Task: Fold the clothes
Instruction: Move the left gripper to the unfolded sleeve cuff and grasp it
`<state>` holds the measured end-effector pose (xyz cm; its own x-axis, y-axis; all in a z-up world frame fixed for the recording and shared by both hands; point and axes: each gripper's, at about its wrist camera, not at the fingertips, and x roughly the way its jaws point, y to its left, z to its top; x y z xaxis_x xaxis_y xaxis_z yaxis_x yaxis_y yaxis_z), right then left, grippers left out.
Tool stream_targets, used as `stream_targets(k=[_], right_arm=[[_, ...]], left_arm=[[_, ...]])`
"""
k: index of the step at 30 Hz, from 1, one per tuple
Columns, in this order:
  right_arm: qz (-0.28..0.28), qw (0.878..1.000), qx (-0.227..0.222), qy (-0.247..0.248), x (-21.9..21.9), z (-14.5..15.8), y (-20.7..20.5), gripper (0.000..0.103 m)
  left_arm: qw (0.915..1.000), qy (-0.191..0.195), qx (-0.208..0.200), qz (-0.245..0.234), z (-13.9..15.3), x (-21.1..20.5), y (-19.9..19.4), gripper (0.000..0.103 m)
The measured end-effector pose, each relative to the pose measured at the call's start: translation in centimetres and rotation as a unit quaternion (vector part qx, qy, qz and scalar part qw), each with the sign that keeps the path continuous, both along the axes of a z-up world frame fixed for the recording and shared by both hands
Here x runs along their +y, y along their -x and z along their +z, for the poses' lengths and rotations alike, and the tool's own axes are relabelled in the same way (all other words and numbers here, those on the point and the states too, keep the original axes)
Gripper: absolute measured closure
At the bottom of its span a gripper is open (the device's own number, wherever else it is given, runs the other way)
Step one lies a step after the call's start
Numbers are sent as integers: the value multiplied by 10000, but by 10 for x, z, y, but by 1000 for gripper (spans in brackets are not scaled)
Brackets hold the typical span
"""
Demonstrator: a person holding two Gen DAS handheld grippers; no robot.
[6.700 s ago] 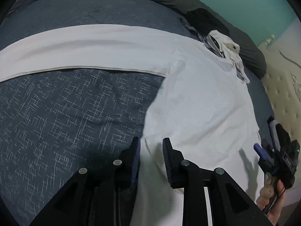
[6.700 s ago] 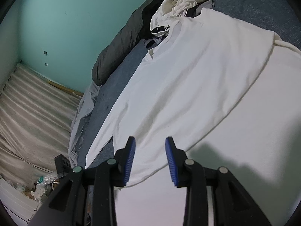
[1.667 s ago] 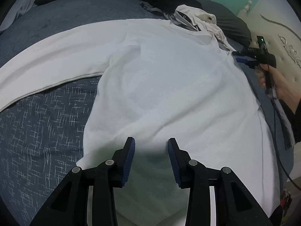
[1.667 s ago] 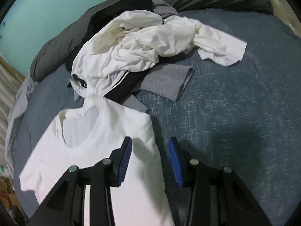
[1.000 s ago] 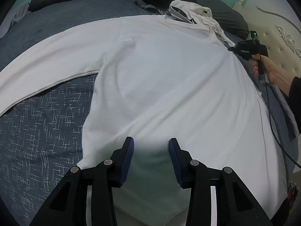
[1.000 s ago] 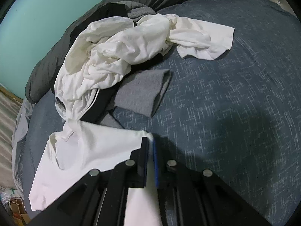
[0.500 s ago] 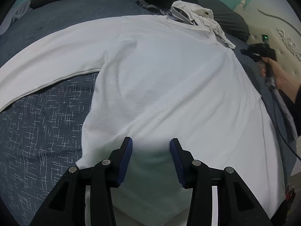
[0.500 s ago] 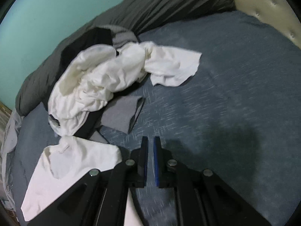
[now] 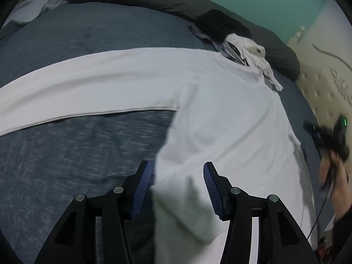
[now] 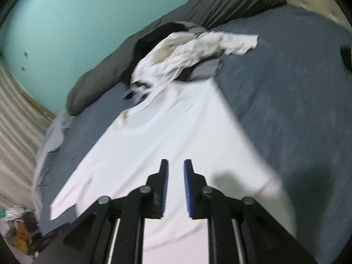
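White long-sleeved shirt (image 9: 220, 114) spread flat over the blue bedspread (image 9: 77, 149), hem toward the near edge, one sleeve stretched sideways, collar by the crumpled pile (image 10: 189, 52) toward the far edge. Left gripper (image 9: 178, 187) just opening, half-wide astride the hem, pressing nothing; right gripper (image 10: 176, 189) just parting, narrow and empty, over the shirt's body. Probably between folds: next, pinch the outstretched sleeve and carry it across

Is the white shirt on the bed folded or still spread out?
Mostly spread: white shirt lies flat, one sleeve stretched sideways across the bed.
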<state>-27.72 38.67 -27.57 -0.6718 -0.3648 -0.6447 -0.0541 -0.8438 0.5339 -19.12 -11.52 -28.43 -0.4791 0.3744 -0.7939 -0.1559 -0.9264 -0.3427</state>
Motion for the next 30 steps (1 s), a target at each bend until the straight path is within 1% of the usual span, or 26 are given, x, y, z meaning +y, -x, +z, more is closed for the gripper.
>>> stream_targets(k=[1, 3, 6, 10, 12, 14, 16, 17, 19, 20, 22, 24, 26, 27, 30], right_arm=[[10, 9999, 40, 124, -9, -2, -12, 81], [79, 9995, 55, 309, -29, -6, -30, 76], [182, 9987, 24, 476, -51, -10, -46, 76], [344, 9985, 29, 435, -72, -11, -61, 75], [373, 9979, 45, 528, -78, -15, -68, 75], [379, 9972, 21, 640, -80, -19, -72, 74], [377, 9978, 39, 546, -83, -19, -72, 73], [376, 9980, 49, 499, -84, -19, -72, 73], [376, 9984, 68, 414, -87, -20, -72, 73], [409, 9978, 92, 523, -87, -19, -70, 73], [442, 9971, 157, 601, -87, -18, -71, 72], [448, 9972, 221, 552, -87, -15, -71, 71], [440, 9969, 258, 601, -85, -13, -71, 71], [412, 9967, 281, 639, -83, -11, -71, 71], [359, 9966, 299, 678, -79, -10, -71, 70]], left_arm=[[10000, 5, -4, 41, -1, -6, -3, 49], [9999, 14, -12, 122, -2, -18, -8, 49], [9997, 53, -49, 232, -6, -35, -13, 49], [9991, 163, -114, 383, -14, -48, -15, 48], [9985, 88, -173, 505, -17, -59, -16, 46], [9971, -112, -283, 704, -20, -73, -18, 44], [9950, -252, -364, 895, -20, -89, -20, 43], [9939, -277, -375, 999, -19, -98, -21, 43], [9928, -190, -265, 1149, -12, -112, -20, 43], [9920, -151, -232, 1230, -9, -120, -18, 43], [9880, -83, -297, 1514, -5, -141, -13, 43], [9843, -52, -331, 1732, -2, -161, -10, 43], [9800, 63, -345, 1957, 4, -184, -6, 43], [9777, 46, -362, 2066, 7, -194, -3, 43], [9674, -9, -436, 2494, 11, -231, 5, 43]])
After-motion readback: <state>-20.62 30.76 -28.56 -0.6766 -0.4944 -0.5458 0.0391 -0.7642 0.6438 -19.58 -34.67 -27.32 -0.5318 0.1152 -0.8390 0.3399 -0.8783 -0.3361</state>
